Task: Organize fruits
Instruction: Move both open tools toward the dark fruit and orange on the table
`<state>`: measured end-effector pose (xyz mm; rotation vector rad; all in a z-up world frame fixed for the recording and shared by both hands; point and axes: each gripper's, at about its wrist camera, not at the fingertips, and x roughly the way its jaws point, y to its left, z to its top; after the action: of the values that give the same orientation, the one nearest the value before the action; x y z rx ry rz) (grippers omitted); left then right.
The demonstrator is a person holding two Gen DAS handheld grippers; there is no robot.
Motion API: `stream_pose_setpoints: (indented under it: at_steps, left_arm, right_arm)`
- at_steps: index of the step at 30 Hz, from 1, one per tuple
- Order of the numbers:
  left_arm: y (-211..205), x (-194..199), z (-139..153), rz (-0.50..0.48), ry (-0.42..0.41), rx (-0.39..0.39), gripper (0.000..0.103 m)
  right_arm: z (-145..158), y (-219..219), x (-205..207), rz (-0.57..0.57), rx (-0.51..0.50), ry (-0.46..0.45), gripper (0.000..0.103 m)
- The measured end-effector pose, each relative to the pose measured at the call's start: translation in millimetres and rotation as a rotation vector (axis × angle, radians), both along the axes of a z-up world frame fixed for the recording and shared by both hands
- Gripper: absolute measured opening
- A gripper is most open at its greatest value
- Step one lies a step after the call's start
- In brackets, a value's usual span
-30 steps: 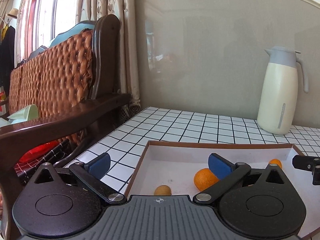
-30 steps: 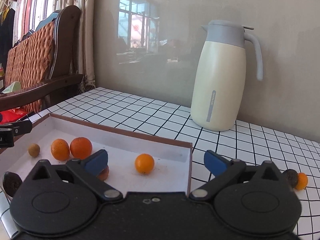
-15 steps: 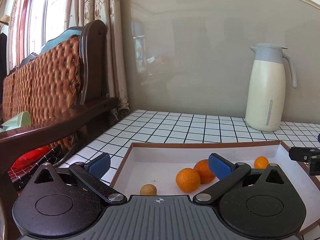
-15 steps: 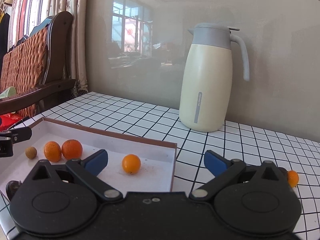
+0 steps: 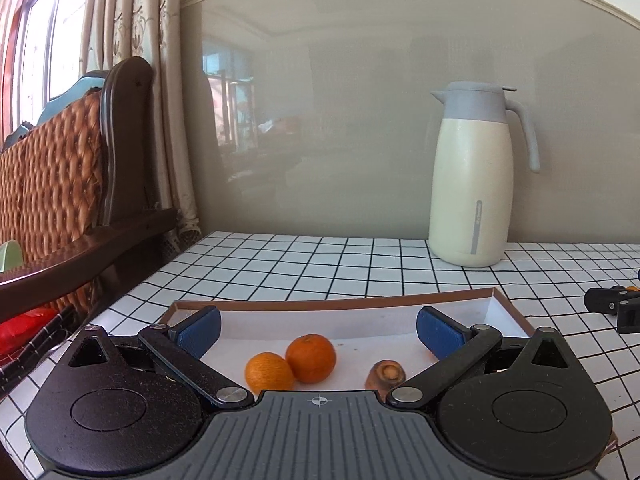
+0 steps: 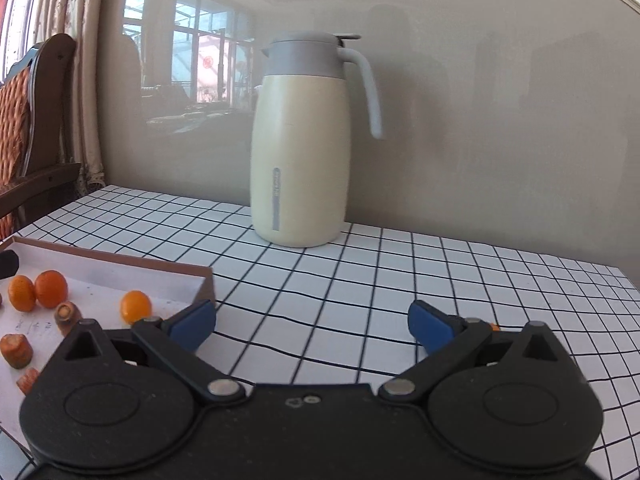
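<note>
Two oranges (image 5: 292,362) lie touching each other in the shallow white tray (image 5: 508,312), and a smaller orange fruit (image 6: 136,306) sits apart from them near the tray's right wall. Some brownish cut pieces (image 6: 16,350) are also in the tray; I cannot tell what fruit they are. The left hand-held gripper (image 5: 318,330) hangs over the near part of the tray with its jaws wide apart and nothing between them. The right hand-held gripper (image 6: 312,322) is over the bare counter (image 6: 400,272) to the right of the tray, also fully open and empty. Just behind its right finger a small orange thing (image 6: 494,326) shows on the counter, mostly hidden.

I judge that the step in hand is collecting the fruit that is not yet in the tray. The next move probably calls for turning the right hand-held gripper toward that hidden fruit, bringing the open jaws around it and closing softly, since a small round fruit rolls easily on the smooth tiles. The tall cream jug (image 6: 300,140) stands well behind, out of the way.
</note>
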<state>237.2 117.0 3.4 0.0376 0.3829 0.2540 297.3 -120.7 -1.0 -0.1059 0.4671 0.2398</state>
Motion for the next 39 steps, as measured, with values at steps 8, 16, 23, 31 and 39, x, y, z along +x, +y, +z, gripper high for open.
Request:
stream_pose_setpoints:
  at_steps: [8, 16, 23, 31, 39]
  left_arm:
    - [-55.0, 14.5, 1.8, -0.093, -0.009, 0.005, 0.103]
    - [-112.4, 27.4, -0.7, -0.187, -0.002, -0.031, 0.103]
    - [-156.9, 40.0, -5.6, -0.25, 0.006, -0.046, 0.103]
    - [-173.1, 58.0, -11.4, -0.273, 0.026, -0.056, 0.103]
    - [-183.5, 80.8, -19.3, -0.286, 0.063, -0.075, 0.103]
  right_arm:
    - [-6.4, -56.5, 3.3, -0.083, -0.013, 0.008, 0.097]
    - [-16.6, -110.3, 11.2, -0.193, -0.026, 0.041, 0.097]
    - [-32.3, -121.4, 31.5, -0.235, -0.095, 0.092, 0.097]
    - [-44.4, -109.0, 65.7, -0.222, -0.174, 0.13, 0.097]
    - [-54.3, -107.9, 87.2, -0.188, -0.148, 0.159, 0.083]
